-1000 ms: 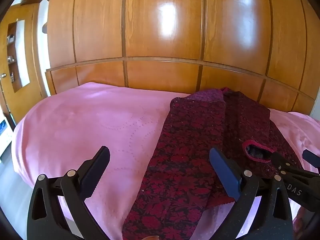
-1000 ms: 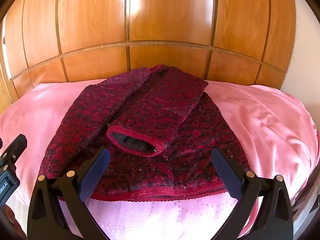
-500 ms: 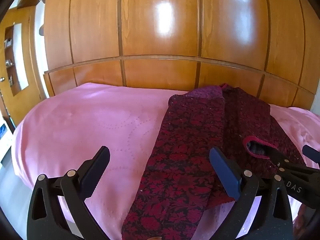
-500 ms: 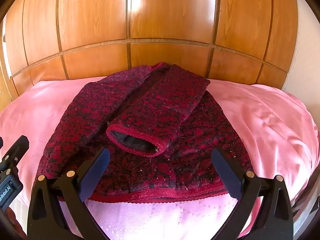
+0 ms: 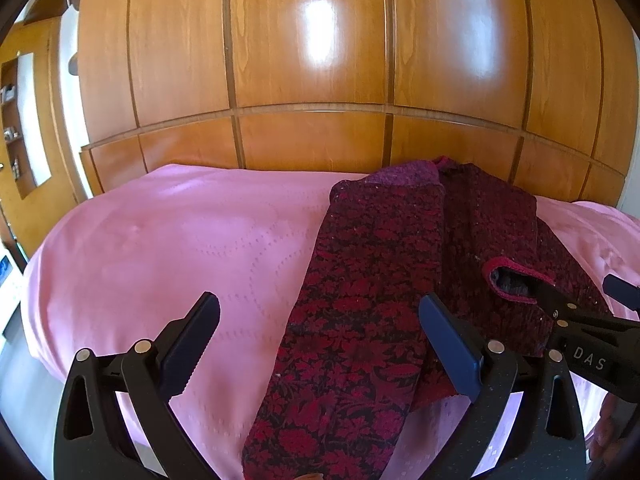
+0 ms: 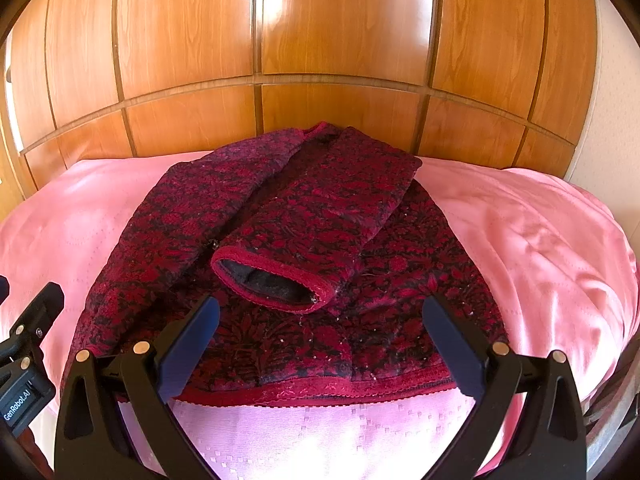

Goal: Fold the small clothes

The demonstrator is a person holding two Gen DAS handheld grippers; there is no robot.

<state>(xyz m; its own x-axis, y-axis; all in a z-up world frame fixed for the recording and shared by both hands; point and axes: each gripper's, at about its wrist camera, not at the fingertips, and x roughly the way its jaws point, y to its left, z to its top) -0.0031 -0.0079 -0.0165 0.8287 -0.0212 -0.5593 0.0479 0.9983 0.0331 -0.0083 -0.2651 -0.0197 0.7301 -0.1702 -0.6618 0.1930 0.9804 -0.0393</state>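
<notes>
lying on a bed w/ a pink bedspread (image 6: 520, 240), a dark red floral sweater (image 6: 400, 280) sits partly folded, both sleeves brought in over the body. right sleeve (image 6: 320, 216) runs diagonally across the chest, its red-trimmed cuff (image 6: 276, 280) gaping toward the camera & showing a dark lining. left sleeve (image 5: 360, 300) lies straight down the sweater's left side, its end reaching the near edge of the bed in the left wrist view. red hem band (image 6: 320, 394) runs along the near side of the garment.

left gripper (image 5: 320, 344) hangs above the near edge of the bed, jaws spread wide w/ nothing between them, one finger over bare bedspread, the other over the left sleeve. right gripper (image 6: 320, 344) hangs just above the hem, jaws likewise wide apart & empty, framing the cuff. each gripper shows at the edge of the other's view: the right one (image 5: 576, 304) has a finger tip near the cuff, touching or not can't tell.

behind the bed, glossy wood wardrobe panels (image 6: 340, 40) fill the bkgd, catching window glare.
</notes>
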